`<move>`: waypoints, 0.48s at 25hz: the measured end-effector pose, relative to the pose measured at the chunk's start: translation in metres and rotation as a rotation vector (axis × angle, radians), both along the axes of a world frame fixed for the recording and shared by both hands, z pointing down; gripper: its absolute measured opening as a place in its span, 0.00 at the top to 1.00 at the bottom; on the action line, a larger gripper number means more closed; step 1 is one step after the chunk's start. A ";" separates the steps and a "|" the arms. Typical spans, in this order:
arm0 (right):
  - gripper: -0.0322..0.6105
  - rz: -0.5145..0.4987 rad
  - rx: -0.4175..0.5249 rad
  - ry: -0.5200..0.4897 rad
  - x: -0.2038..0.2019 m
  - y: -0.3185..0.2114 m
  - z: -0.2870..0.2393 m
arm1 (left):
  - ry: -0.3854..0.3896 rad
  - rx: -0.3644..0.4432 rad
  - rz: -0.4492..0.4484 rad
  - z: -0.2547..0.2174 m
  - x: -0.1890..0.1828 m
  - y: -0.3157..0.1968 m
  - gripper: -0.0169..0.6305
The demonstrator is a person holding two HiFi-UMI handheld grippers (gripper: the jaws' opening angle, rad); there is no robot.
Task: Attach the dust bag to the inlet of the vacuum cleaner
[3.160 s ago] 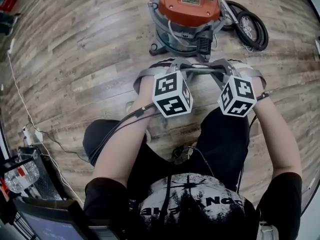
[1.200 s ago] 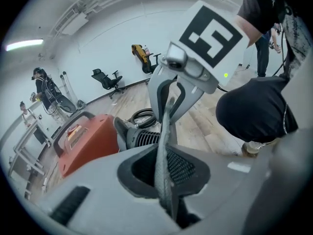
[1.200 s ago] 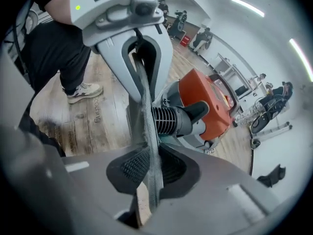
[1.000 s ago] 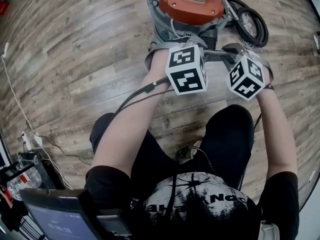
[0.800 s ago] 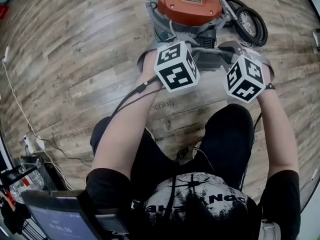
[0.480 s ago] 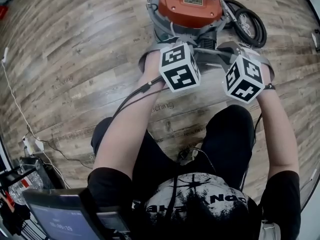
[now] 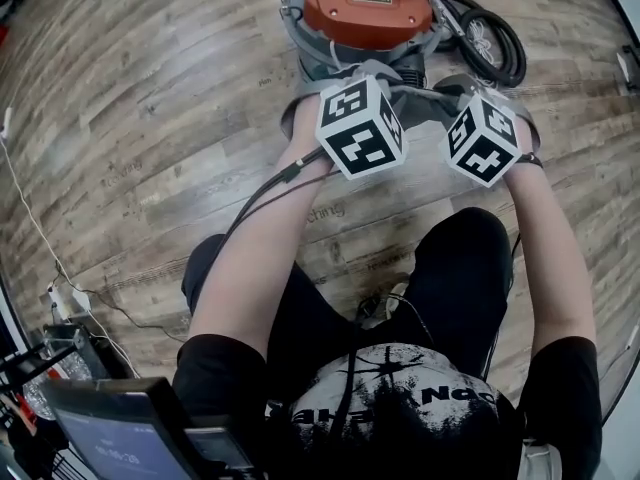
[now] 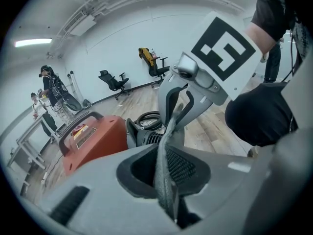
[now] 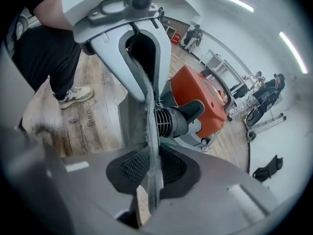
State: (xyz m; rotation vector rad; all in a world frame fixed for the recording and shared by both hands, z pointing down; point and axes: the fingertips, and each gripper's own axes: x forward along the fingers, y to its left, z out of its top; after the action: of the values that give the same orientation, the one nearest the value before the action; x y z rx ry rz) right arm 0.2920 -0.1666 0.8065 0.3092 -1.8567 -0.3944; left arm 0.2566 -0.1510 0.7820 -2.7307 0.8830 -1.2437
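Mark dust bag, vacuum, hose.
dust bag (image 9: 149,131): right gripper view, grey fabric edge.
vacuum (image 7: 365,8): head view, orange top.
hose (image 7: 514,56): head view, right side of the coil.

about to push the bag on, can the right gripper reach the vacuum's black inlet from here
Probably yes: the right gripper, shut on the dust bag, is close to the black inlet, and nothing shows between them.

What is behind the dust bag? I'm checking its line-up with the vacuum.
The vacuum cleaner stands behind the grey dust bag, its black ribbed inlet showing past the bag's edge. The bag hides part of it; the bag's own opening cannot be seen.
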 end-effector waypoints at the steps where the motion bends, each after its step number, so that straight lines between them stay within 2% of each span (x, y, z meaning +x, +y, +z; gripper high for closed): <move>1: 0.88 -0.020 0.021 0.014 -0.001 0.001 -0.003 | 0.006 -0.007 -0.008 0.001 -0.002 0.000 0.91; 4: 0.88 -0.080 0.076 0.064 -0.006 0.004 -0.015 | 0.014 -0.037 -0.039 0.006 -0.010 -0.001 0.91; 8: 0.88 -0.151 0.106 0.113 -0.020 0.008 -0.023 | -0.057 -0.047 -0.090 0.025 -0.024 -0.001 0.92; 12: 0.88 -0.162 0.111 0.108 -0.023 0.008 -0.025 | -0.060 -0.041 -0.106 0.026 -0.025 -0.003 0.91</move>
State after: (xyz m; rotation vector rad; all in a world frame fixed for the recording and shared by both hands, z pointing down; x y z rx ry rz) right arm 0.2693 -0.1581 0.7817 0.2089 -1.7621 -0.6151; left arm 0.2313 -0.1542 0.8080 -2.6932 1.0195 -1.3689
